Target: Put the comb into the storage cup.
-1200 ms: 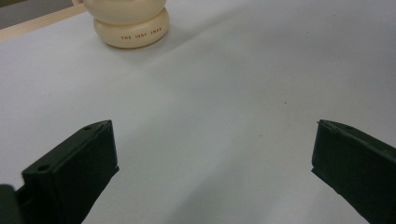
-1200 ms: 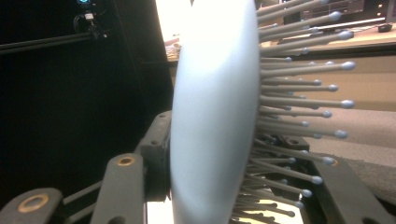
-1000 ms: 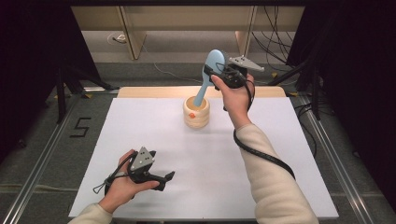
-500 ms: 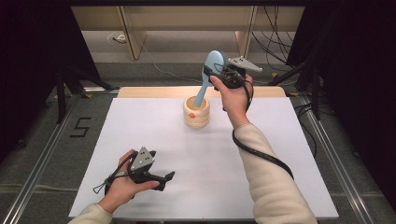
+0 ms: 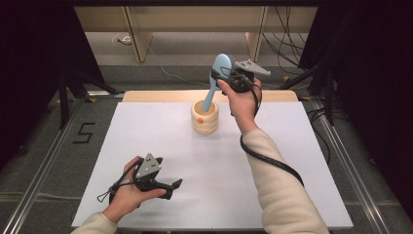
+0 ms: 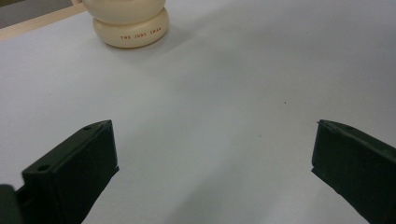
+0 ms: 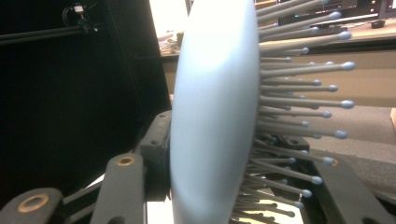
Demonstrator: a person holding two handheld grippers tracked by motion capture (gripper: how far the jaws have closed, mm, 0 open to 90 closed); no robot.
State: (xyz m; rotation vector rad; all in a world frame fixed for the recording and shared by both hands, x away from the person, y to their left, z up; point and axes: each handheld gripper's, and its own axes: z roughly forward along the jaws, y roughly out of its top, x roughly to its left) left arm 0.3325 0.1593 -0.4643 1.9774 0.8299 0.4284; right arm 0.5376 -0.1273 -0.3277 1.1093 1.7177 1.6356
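Note:
A light blue hairbrush [image 5: 220, 68] stands tilted, its handle end down inside a cream ribbed cup [image 5: 204, 121] at the back middle of the white table top [image 5: 272, 141]. My right gripper [image 5: 228, 78] is shut on the brush head above the cup. In the right gripper view the brush back [image 7: 215, 116] and its ball-tipped bristles [image 7: 299, 100] sit pressed between the jaws of that gripper [image 7: 238, 168]. My left gripper [image 5: 174, 187] rests low at the front left, open, with bare table between its fingers. In the left gripper view this gripper [image 6: 215, 154] faces the cup [image 6: 128, 23].
A wooden strip [image 5: 146, 95] borders the table's far edge, with shelving legs [image 5: 139, 34] and cables [image 5: 287, 29] on the floor behind. Metal rails [image 5: 44, 161] run along both sides. A floor mark "5" [image 5: 84, 132] lies at the left.

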